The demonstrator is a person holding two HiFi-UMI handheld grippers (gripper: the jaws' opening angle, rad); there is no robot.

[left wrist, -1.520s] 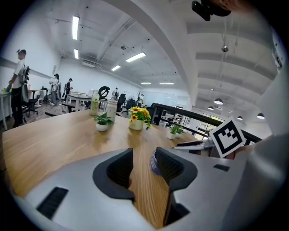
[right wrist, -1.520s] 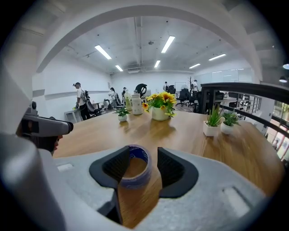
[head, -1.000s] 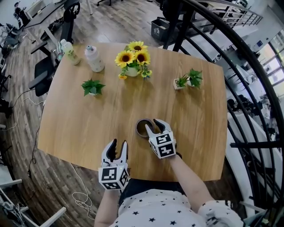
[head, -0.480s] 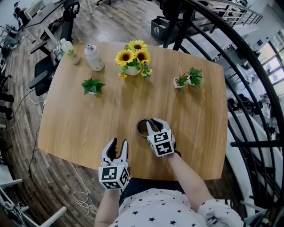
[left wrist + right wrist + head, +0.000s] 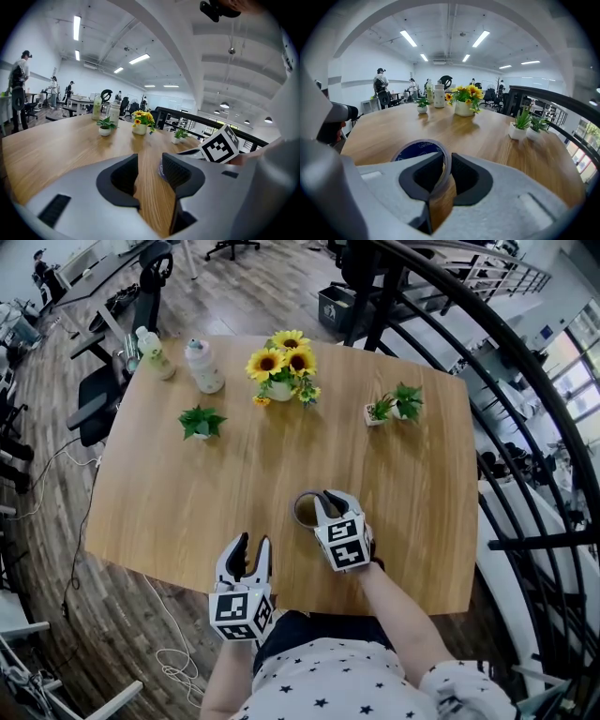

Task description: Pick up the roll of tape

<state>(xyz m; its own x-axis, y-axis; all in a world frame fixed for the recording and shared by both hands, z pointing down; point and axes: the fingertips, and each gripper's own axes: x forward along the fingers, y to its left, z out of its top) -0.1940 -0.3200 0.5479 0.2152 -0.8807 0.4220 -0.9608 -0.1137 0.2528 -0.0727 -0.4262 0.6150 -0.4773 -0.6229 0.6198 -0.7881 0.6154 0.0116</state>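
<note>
At the far left corner of the wooden table stand 2 bottles, with a small green plant nearer the middle; closer in, the left gripper hovers at the table's near edge, held on a forearm that reaches straight up from the bottom of the head view, its marker cube facing the camera and its nose pointing away from the person with a gentle downward tilt; its jaws stand a narrow way apart with only bare tabletop between them, so it holds nothing. Further right, a pot of sunflowers sits at the far side; the roll of tape lies flat on the table just ahead of the person, right of the left gripper and near it. The right gripper angles more steeply down onto the roll from the near right, its forearm running in from the lower right; its jaws have just been closing, 1 inside the ring and 1 outside, and they pinch the roll's near wall between their pads. At the far right stand 2 small potted plants.
</note>
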